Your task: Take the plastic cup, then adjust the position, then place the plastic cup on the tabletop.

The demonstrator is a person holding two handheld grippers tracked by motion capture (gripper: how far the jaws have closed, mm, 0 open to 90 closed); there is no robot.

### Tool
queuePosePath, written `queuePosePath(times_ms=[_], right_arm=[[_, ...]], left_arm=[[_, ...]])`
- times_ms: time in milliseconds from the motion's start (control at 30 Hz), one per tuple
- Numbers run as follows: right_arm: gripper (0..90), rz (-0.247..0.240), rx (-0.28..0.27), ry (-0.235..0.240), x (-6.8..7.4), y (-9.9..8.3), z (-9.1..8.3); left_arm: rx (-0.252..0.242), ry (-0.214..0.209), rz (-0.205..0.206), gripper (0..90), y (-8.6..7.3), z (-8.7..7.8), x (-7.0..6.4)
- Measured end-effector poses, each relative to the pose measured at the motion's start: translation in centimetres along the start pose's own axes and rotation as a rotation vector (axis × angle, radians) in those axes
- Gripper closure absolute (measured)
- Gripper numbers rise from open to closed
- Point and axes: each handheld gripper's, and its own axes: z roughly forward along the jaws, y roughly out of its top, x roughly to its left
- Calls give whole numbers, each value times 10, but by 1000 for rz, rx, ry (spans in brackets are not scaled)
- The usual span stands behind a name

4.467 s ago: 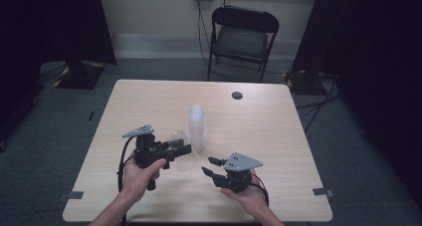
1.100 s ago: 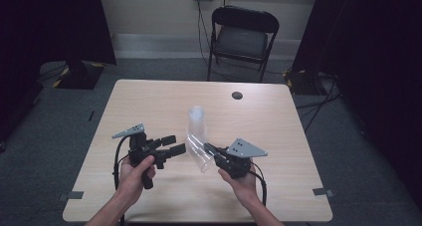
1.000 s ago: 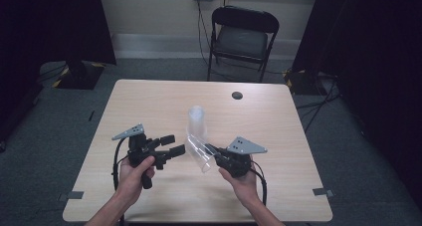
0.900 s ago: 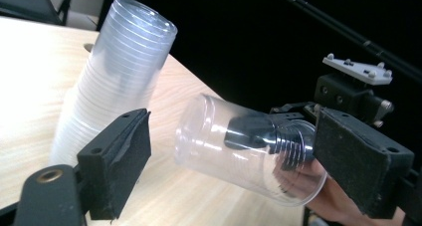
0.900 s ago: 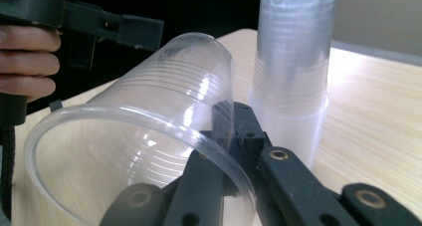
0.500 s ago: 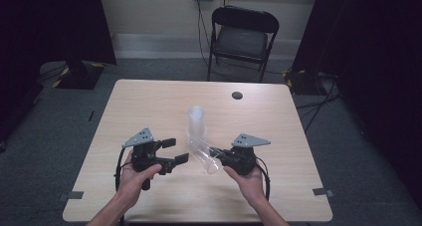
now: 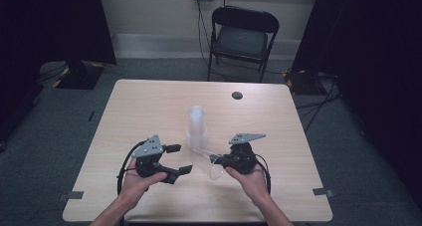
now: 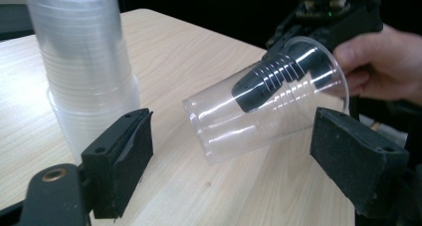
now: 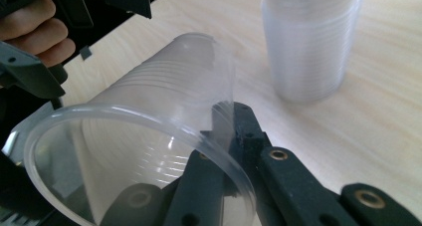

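Right claw pinches the wall of 1 clear plastic cup, 1 jaw inside, cup tilted over the worktop at 5 o'clock from the cup stack. Left claw spread wide. Cup likely light, thin, slippery, crushable; grip the rim gently.

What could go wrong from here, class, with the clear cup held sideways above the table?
1. The right tool pinches only the thin rim wall of the clear cup; it may buckle or slip out.
2. The left tool stands open around the cup; closing hard could crush it.
3. The cup stack stands close by; a swing could topple it.
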Motion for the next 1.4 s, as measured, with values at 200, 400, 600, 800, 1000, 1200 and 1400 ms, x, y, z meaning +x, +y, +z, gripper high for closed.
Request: queuePosePath(times_ms=[200, 400, 600, 800, 1000, 1200, 1400], right_arm=[[900, 15, 46, 30, -3, 1, 0], [900, 19, 123, 63, -2, 1, 4], [900, 14, 167, 84, -1, 2, 8], [900, 16, 188, 96, -1, 3, 11], [900, 16, 214, 113, 0, 2, 12], [900, 26, 216, 116, 0, 5, 13], [900, 25, 239, 127, 3, 6, 14]], left_arm=[[43, -3, 34, 172, -4, 5, -4], [79, -30, 85, 176, -6, 11, -10], [91, -58, 120, 203, -7, 14, -12], [102, -75, 166, 191, -9, 16, -13], [120, -95, 199, 169, -10, 20, -18], [140, -89, 244, 156, -12, 24, -20], [160, -80, 307, 171, -14, 27, -23]])
